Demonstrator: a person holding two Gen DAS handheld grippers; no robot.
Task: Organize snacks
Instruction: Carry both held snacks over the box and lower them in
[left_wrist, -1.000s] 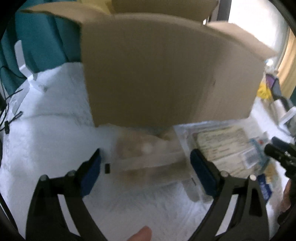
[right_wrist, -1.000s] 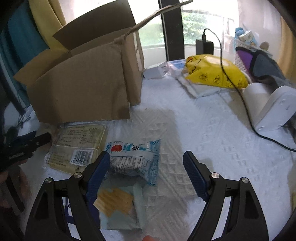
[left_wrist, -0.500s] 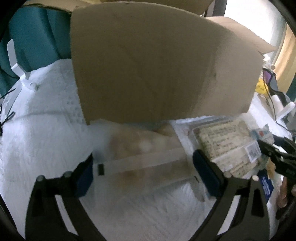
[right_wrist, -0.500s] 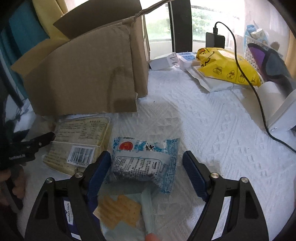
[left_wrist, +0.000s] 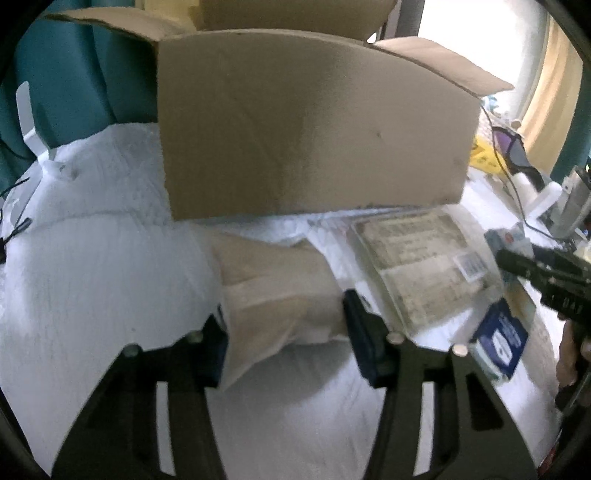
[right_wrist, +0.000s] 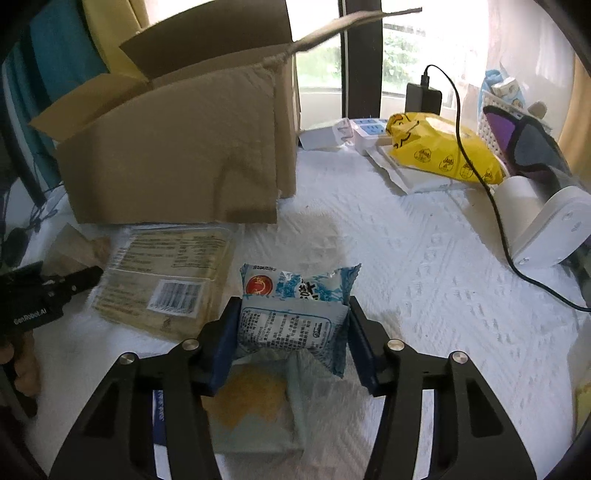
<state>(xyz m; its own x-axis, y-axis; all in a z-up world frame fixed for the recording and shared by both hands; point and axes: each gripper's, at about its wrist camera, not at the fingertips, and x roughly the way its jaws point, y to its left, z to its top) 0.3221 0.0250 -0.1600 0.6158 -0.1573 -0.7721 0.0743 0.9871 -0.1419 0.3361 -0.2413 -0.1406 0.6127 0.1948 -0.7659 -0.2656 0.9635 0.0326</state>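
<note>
My left gripper (left_wrist: 286, 332) is shut on a clear bag of tan pastry (left_wrist: 277, 291), held just above the white cloth in front of the open cardboard box (left_wrist: 310, 122). My right gripper (right_wrist: 293, 338) is shut on a blue-and-white snack pack (right_wrist: 295, 310). Under it lies a pale blue cracker packet (right_wrist: 255, 406). A flat clear pack with a barcode label (right_wrist: 166, 280) lies left of it, also in the left wrist view (left_wrist: 417, 266). The box (right_wrist: 177, 147) stands behind, flaps up.
A yellow snack bag (right_wrist: 439, 147), a power strip (right_wrist: 365, 129), a black charger with cable (right_wrist: 423, 98) and a white device (right_wrist: 546, 225) sit at the back right. A dark blue packet (left_wrist: 498, 339) lies right of the left gripper. White textured cloth (right_wrist: 424, 280) covers the table.
Both grippers have closed: the left on the pastry bag, the right on the blue-and-white snack pack. Both were open around them before.
</note>
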